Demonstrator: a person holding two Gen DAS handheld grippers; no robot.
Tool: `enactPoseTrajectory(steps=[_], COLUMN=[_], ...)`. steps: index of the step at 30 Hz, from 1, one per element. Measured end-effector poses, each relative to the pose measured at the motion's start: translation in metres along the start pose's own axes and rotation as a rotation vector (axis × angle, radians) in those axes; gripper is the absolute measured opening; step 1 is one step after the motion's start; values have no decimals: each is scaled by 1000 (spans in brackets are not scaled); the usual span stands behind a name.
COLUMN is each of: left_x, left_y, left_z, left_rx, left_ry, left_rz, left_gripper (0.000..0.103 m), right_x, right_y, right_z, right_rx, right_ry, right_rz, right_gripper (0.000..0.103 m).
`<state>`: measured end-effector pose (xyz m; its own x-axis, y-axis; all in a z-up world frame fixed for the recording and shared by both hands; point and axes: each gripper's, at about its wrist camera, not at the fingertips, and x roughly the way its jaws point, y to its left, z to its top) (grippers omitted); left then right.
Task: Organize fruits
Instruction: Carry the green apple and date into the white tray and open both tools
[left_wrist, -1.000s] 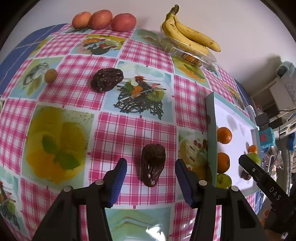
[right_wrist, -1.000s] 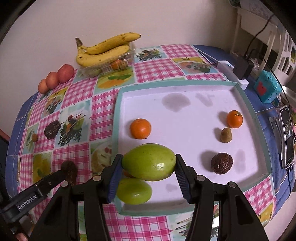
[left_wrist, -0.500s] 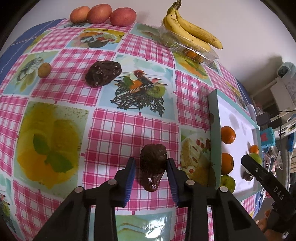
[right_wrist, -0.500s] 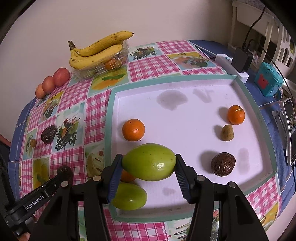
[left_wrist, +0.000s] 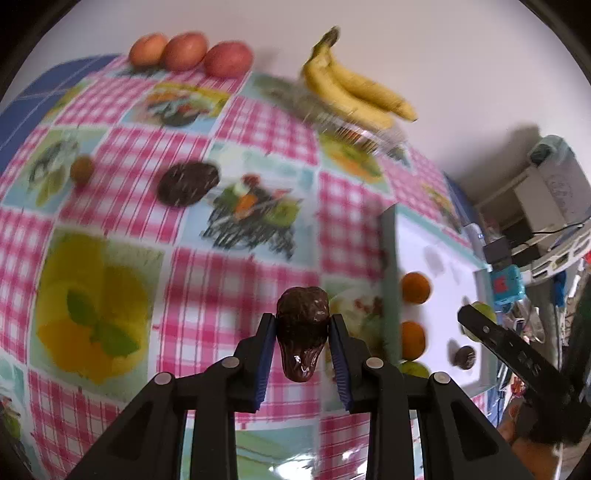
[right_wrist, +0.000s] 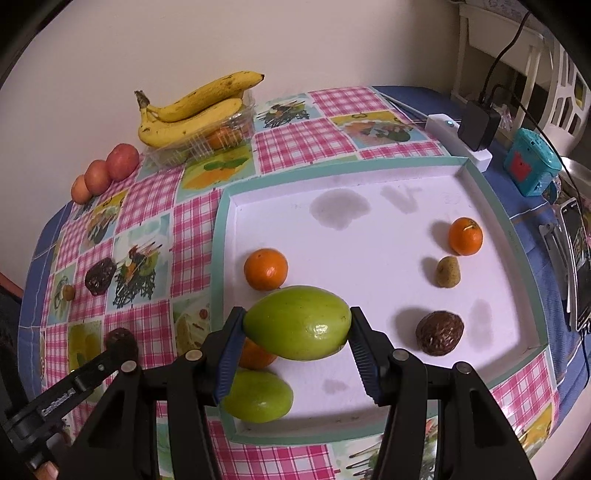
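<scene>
Dark, wrinkled fruit (left_wrist: 303, 328) sits pinched between your left gripper (left_wrist: 302, 345)'s blue pads, just outside the tray (right_wrist: 218, 258)'s left edge, ready to go in. Your right gripper (right_wrist: 297, 341) clamps a green fruit (right_wrist: 297, 322) above the tray's near-left corner, beside its twin (right_wrist: 257, 396).

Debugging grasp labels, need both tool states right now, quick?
Left tool: shut on the dark wrinkled fruit, over the tablecloth.
Right tool: shut on the green fruit, over the white tray.
</scene>
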<state>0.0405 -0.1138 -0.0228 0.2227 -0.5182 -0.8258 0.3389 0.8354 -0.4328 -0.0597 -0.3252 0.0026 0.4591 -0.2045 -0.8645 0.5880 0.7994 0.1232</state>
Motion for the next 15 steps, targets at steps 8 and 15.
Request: enactPoseTrajectory(steps=[8,15], left_x=[5,39], left_y=[-52,-107], left_z=[31,54], left_rx=[104,207], left_ry=[-39,-4], left_rz=[-81,-88], left_gripper=[31,31], right_x=[-7,9], right_y=[-27,-57], right_z=[32,57], right_rx=[70,128], right_ry=[-59,-56], right_rz=[-40,-53], right_gripper=[57,57])
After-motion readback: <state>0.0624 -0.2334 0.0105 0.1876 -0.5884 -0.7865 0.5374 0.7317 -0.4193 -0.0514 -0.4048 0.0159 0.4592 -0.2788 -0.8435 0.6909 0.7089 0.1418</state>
